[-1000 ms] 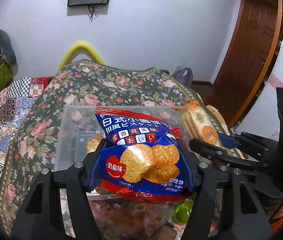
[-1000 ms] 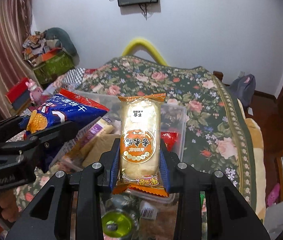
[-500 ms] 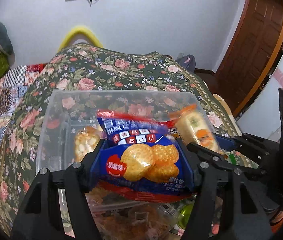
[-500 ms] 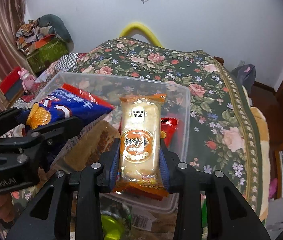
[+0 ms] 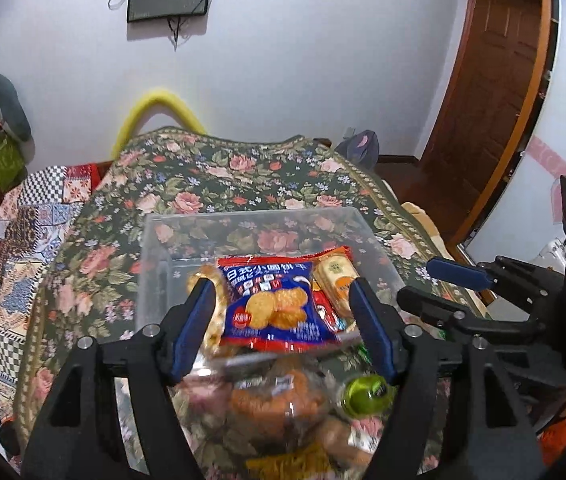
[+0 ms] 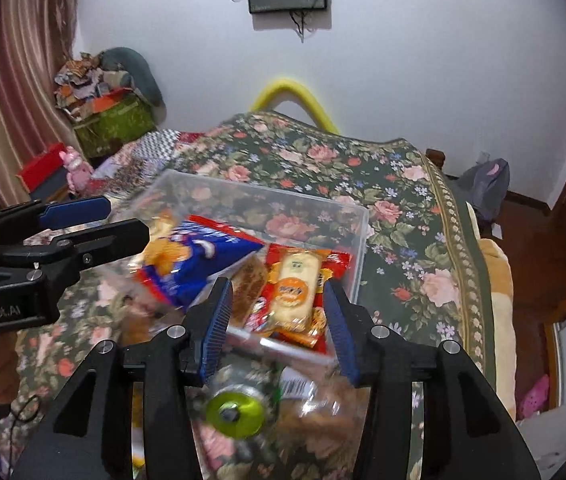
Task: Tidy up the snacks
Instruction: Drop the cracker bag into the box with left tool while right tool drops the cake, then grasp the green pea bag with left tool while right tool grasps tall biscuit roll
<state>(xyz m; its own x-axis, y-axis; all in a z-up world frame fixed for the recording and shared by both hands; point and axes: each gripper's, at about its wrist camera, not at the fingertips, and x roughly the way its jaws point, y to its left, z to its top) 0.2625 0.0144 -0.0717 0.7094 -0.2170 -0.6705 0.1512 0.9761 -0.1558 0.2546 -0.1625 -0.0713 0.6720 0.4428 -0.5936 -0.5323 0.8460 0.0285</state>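
A clear plastic bin (image 5: 155, 240) (image 6: 357, 224) stands on the floral cloth. A blue cracker bag (image 5: 275, 308) (image 6: 199, 260) lies in it, free of my left gripper (image 5: 281, 316), which is open and just in front of it. A pale rice-cake pack with an orange label (image 6: 295, 288) (image 5: 337, 280) lies in the bin's right part on a red packet. My right gripper (image 6: 277, 316) is open and just in front of it. Each gripper also shows from the side in the other's view, the right one (image 5: 435, 280) and the left one (image 6: 119, 220).
Several loose snack packs (image 5: 275, 400) and a green jelly cup (image 5: 365, 394) (image 6: 235, 412) lie on the cloth (image 5: 203, 184) in front of the bin. A wooden door (image 5: 495, 80) is at the right. Clutter (image 6: 111, 100) is piled at the left.
Both grippers opened and pulled back. The blue cracker bag and the rice-cake pack dropped out of the jaws and now lie in the bin.
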